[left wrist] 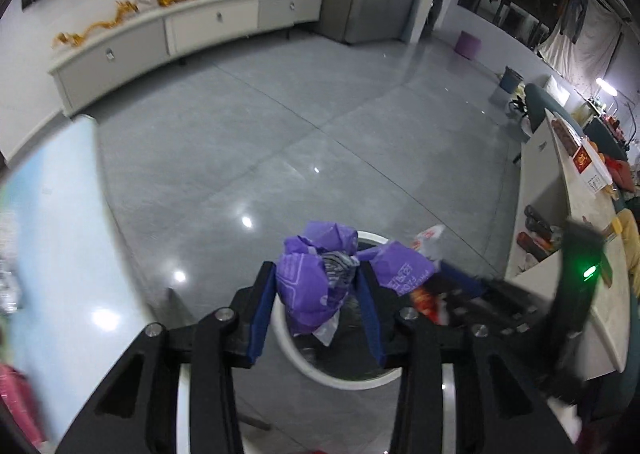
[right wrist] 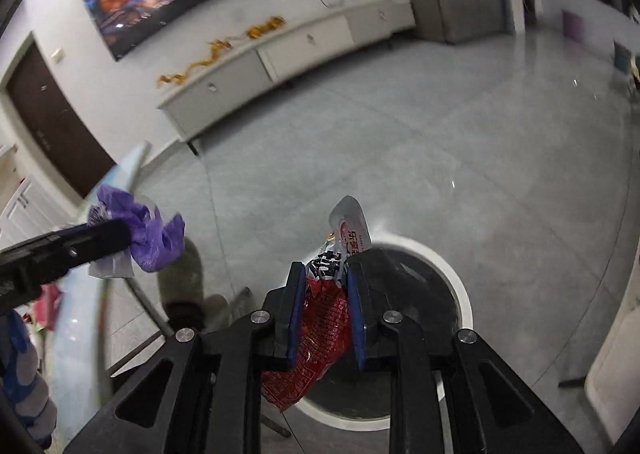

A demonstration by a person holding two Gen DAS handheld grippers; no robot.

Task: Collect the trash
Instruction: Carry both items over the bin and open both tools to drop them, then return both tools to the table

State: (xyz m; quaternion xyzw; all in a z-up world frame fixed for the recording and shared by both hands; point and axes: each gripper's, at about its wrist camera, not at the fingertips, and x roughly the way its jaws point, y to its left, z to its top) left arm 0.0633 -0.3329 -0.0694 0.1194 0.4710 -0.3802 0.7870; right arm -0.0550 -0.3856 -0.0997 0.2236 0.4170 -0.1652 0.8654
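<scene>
The left tongs [left wrist: 316, 286] are clamped on a crumpled purple wrapper [left wrist: 312, 282] with white print — the lettering is creased and too small to read. The wrapper hangs directly above the white-rimmed trash bin [left wrist: 296, 350], whose dark liner shows below. In the right wrist view the same bundle [right wrist: 148, 230] sits at nine o'clock, pinched at the tip of the left tool.

The right tongs [right wrist: 323, 302] are closed on a red snack wrapper [right wrist: 320, 330] covered in small white characters, its silver-white torn end sticking up at twelve o'clock with red lettering that cannot be made out. It too is held over the bin [right wrist: 460, 294] — above the rim's near-left part.

At three o'clock in the left view, a tabletop [left wrist: 580, 222] carries a red-and-white box [left wrist: 588, 166]; its label is illegible.
</scene>
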